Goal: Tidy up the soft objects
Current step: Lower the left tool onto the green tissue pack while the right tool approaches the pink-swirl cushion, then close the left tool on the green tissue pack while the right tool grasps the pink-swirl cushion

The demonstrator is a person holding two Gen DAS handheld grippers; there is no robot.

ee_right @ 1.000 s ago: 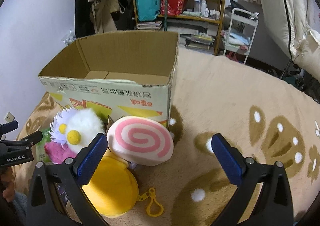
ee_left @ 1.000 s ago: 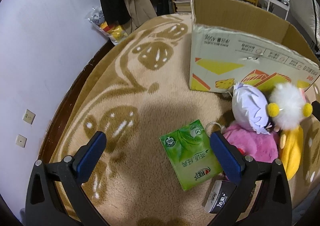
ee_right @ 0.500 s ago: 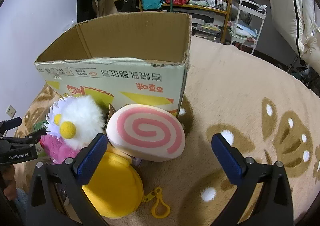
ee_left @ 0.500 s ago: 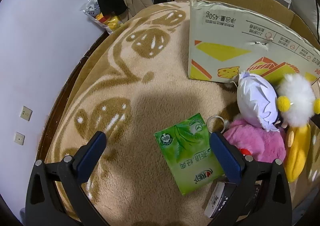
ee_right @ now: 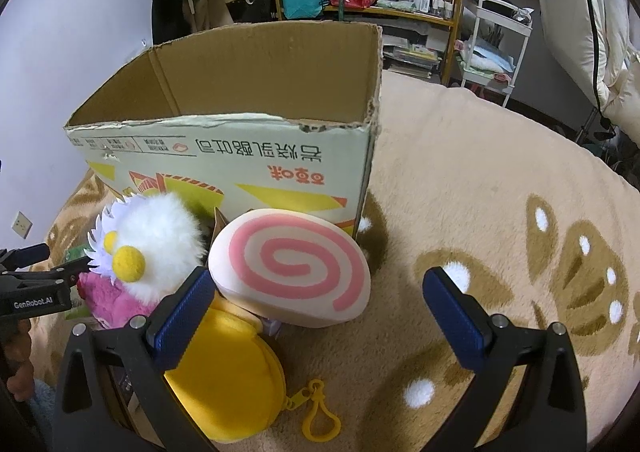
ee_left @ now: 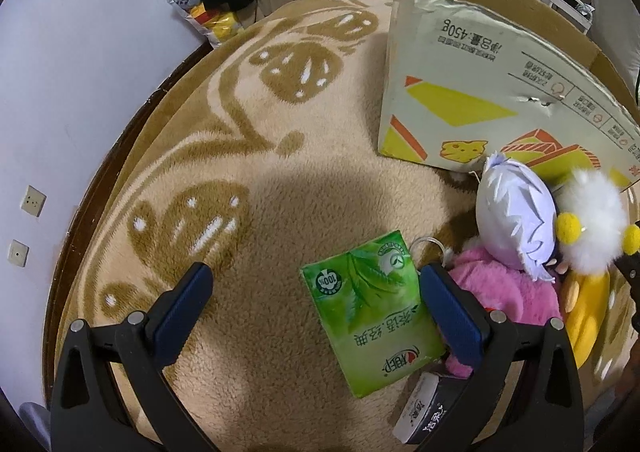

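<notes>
Both hand-held grippers closing in vs. 1 s ago: left hand-held gripper [ee_left: 316,292] hovering wide open, empty, over green tissue pack [ee_left: 372,312]; right hand-held gripper [ee_right: 318,294] gaping, empty, at pink-swirl plush [ee_right: 290,266].

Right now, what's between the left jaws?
Left wrist view: mostly bare rug, plus the green tissue pack lying flat against the right-hand pad of the open left gripper. Nothing gripped.
</notes>
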